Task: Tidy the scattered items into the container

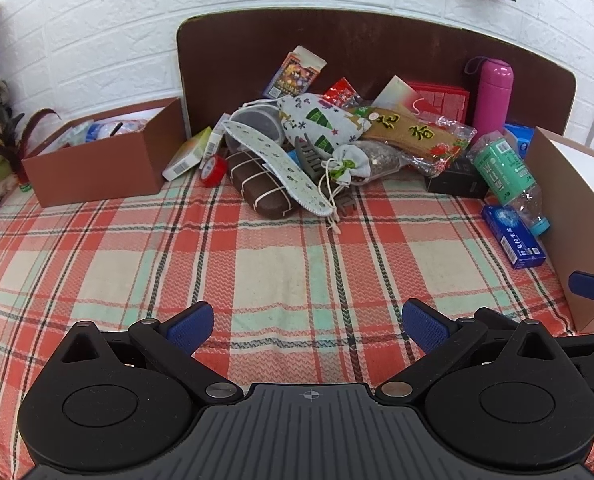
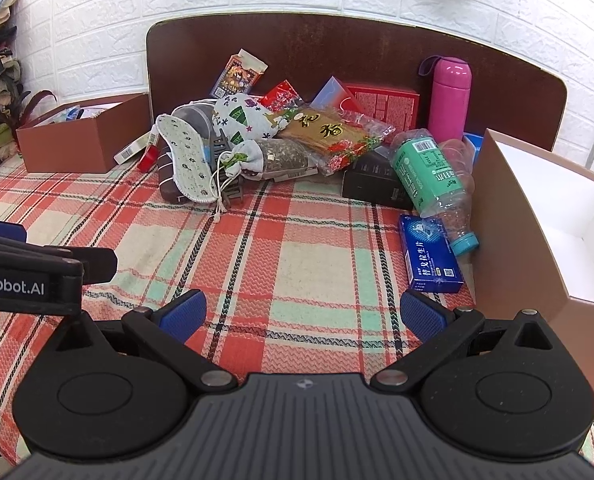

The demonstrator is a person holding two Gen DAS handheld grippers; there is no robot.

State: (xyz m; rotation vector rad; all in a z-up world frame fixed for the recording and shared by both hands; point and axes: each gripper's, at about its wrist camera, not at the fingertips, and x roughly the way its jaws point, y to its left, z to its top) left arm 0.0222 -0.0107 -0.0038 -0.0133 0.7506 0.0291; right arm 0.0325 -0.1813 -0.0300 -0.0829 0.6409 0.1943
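Note:
A heap of items lies at the back of the plaid cloth: a white insole [image 1: 281, 164] [image 2: 185, 156], a brown case [image 1: 261, 188], a printed drawstring bag [image 1: 321, 124] [image 2: 245, 116], a green-labelled bottle [image 1: 509, 172] [image 2: 433, 176], a blue carton [image 1: 513, 236] [image 2: 429, 252] and a pink flask [image 1: 493, 92] [image 2: 449, 96]. An open brown box with a white inside [image 2: 537, 240] [image 1: 577, 216] stands at the right. My left gripper [image 1: 307, 322] and right gripper [image 2: 303, 314] are both open and empty, low over the near cloth, well short of the heap.
A second brown box [image 1: 97, 160] [image 2: 81, 136] with things in it stands at the back left. A dark brown board [image 1: 377, 48] leans on the white brick wall behind the heap. A red box [image 2: 385, 104] and a black box [image 2: 373, 184] lie in the heap.

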